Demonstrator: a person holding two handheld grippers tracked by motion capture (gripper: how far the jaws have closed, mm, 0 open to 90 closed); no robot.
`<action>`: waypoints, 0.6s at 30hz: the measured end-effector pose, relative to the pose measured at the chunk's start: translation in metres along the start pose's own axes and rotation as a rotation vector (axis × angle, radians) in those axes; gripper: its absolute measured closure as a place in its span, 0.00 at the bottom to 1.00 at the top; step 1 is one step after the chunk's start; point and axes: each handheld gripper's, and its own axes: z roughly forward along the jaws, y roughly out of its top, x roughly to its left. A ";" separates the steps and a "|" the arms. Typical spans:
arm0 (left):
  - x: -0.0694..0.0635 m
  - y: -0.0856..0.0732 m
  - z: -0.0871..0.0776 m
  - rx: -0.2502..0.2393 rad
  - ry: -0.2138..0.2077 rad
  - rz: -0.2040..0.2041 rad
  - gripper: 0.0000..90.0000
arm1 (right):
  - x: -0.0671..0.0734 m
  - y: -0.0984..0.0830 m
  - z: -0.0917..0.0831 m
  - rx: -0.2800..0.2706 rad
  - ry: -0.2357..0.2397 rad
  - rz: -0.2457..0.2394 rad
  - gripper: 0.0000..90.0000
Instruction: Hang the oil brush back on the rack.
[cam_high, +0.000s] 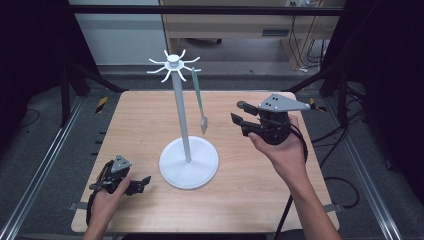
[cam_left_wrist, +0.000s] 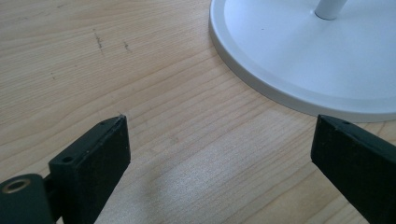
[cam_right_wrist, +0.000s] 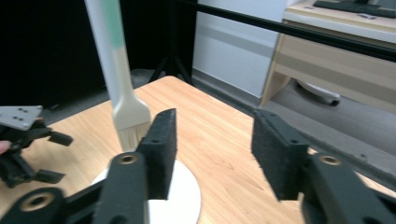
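1. A pale wooden tabletop (cam_high: 240, 190) with visible grain carries one white stand (cam_high: 188, 162): a smooth round base, a thin upright pole and a crown of curved hooks at the top.
2. One brush (cam_high: 199, 102) hangs from a hook on the stand. It has a long flat handle, green higher up and cream lower down, ending in a short tuft of pale bristles that hangs clear above the tabletop, just right of the pole.
3. You hold two tongs, each black with flat, matte, block-shaped pads and a grey three-cornered plate on top.
4. Your left tongs (cam_high: 142, 183) rest low on the tabletop near its front left corner, pointing at the stand's base. The jaws stand wide apart with bare wood between them.
5. Your right tongs (cam_high: 239, 120) are raised above the tabletop's right side, held level and pointing left toward the brush. The jaws are about half open and hold nothing; in the right gripper view the bristles hang just beyond the left pad (cam_right_wrist: 161, 149).
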 end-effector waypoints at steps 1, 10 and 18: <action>0.000 0.000 0.000 0.000 0.000 -0.001 0.05 | 0.000 -0.001 0.000 0.003 -0.005 0.001 0.53; 0.000 0.000 0.000 0.002 0.002 -0.003 0.05 | -0.007 -0.010 -0.003 -0.004 -0.050 0.013 0.40; 0.000 0.000 0.001 0.004 0.001 -0.002 0.04 | -0.014 -0.017 -0.008 0.002 -0.093 0.030 0.31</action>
